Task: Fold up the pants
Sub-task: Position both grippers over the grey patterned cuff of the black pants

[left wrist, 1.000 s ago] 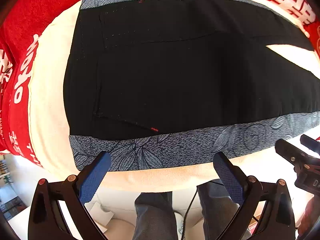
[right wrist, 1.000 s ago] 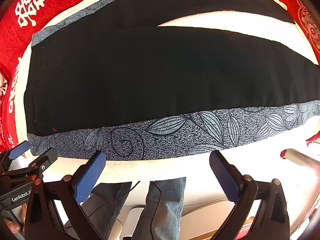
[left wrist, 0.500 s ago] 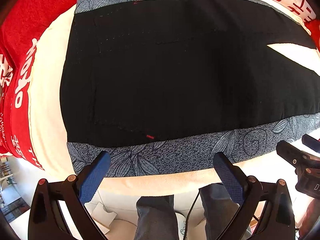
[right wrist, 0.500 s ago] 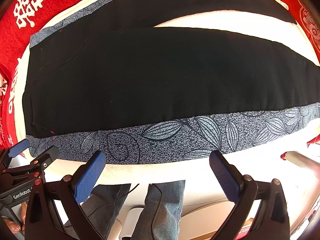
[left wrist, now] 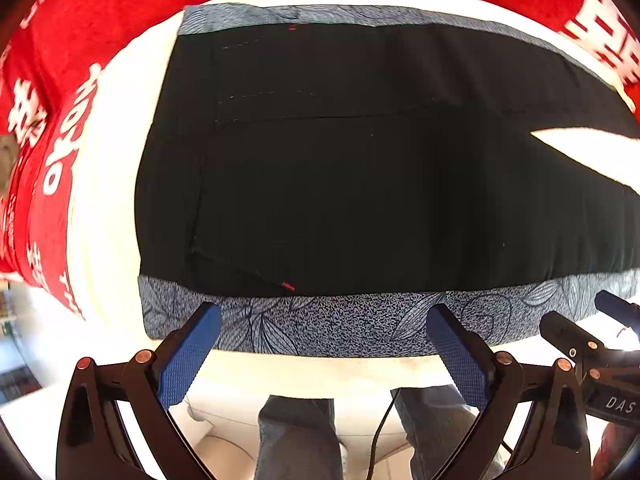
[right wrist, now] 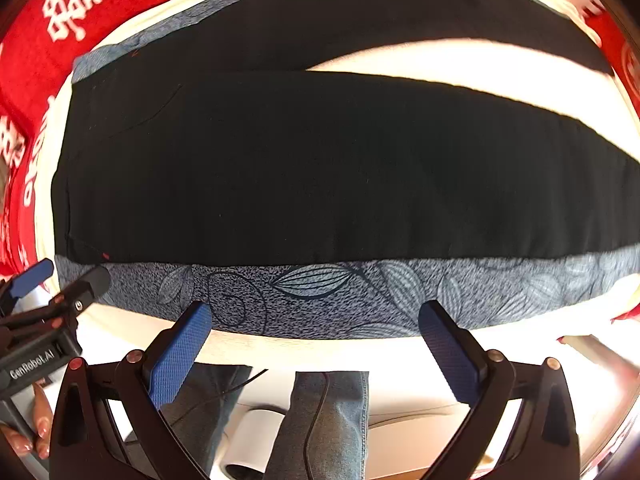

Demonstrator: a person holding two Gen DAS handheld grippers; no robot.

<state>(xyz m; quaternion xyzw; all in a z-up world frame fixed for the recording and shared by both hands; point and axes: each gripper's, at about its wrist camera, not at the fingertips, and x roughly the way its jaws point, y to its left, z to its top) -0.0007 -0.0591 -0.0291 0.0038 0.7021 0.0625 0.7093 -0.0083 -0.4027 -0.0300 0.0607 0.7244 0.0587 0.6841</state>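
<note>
Over the last second both tongs have advanced toward the near edge of the pants. In the left wrist view, the left tongs now overlap the patterned side stripe at lower centre; earlier they sat short of it. The right tongs show the same shift. Both are spread wide, gripping nothing. The pants lie flat and unfolded across the white counter, legs parted at upper right. Judgement: the first lengthwise fold has not begun; an edge grasp is likely next.
</note>
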